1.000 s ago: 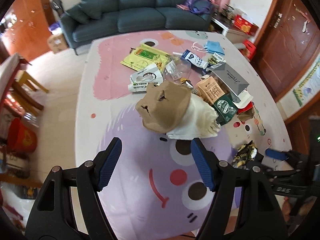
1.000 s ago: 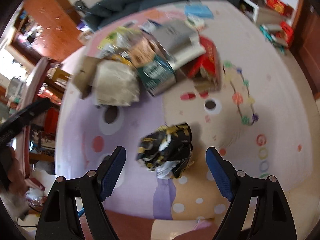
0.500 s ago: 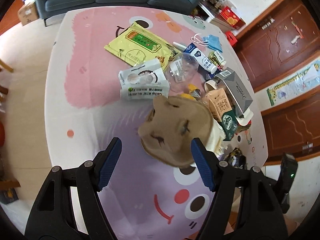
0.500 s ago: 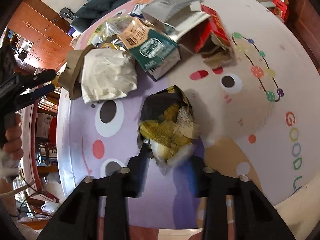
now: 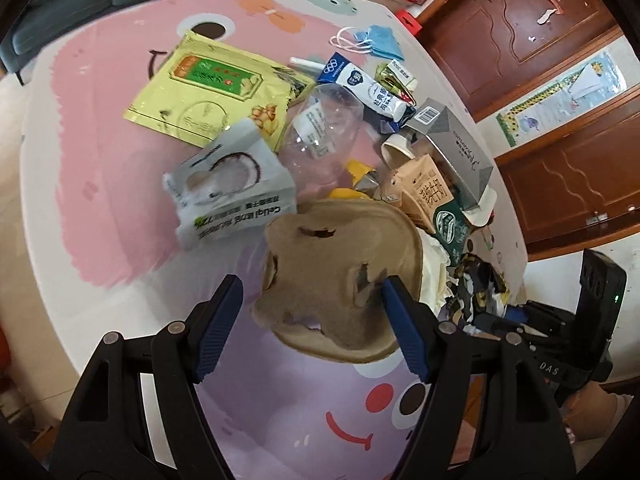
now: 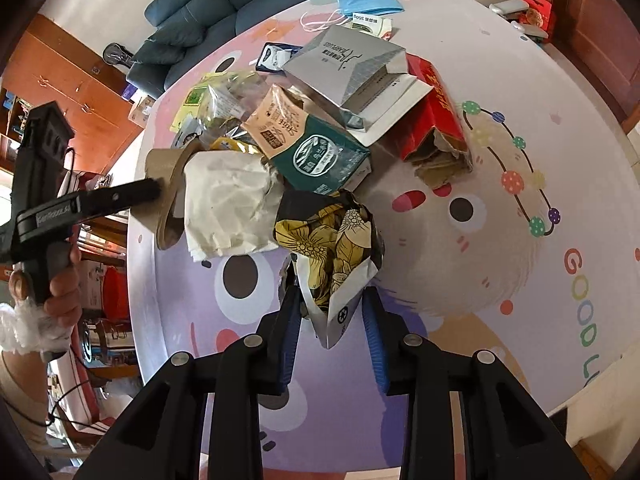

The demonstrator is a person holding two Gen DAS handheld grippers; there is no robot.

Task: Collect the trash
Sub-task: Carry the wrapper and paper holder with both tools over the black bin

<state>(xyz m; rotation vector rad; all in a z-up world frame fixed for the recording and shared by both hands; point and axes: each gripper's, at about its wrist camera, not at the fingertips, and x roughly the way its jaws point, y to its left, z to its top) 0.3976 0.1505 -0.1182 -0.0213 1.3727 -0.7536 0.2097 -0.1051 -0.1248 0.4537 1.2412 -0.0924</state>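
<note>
Left wrist view: the left gripper (image 5: 310, 320) is seen with its blue-padded fingers (image 5: 218, 326) spread wide, released, nothing clamped. A brown moulded-pulp cup carrier (image 5: 340, 276) is framed between the pads at centre frame; its right edge appears to touch the right pad, though contact cannot be confirmed. The carrier rests on the cartoon-printed mat (image 5: 100, 160).

Trash is noted scattered across the upper half of the frame: a yellow-green snack bag (image 5: 216, 92) at upper left, a white coconut-print pouch (image 5: 232, 192) just below it, a clear plastic bottle (image 5: 324, 136) at centre, a blue-and-white milk carton (image 5: 360, 84) and a blue face mask (image 5: 380, 42) toward the top, a grey box (image 5: 456, 148) and a tan-and-green carton (image 5: 436, 204) at right.

Right wrist view: the right gripper (image 6: 332, 332) is observed clenched on a crumpled black-and-gold floral wrapper (image 6: 332, 236), the wrapper's white lower end pinched between the blue pads at lower centre. The wrapper lies at centre frame, just below the tan-and-green carton (image 6: 316, 144) and just beside a crumpled white paper (image 6: 228, 204). A torn red box (image 6: 436, 120) is recorded at right of centre. A hand (image 6: 52, 284) gripping the other tool's handle is seen at the left edge.
</note>
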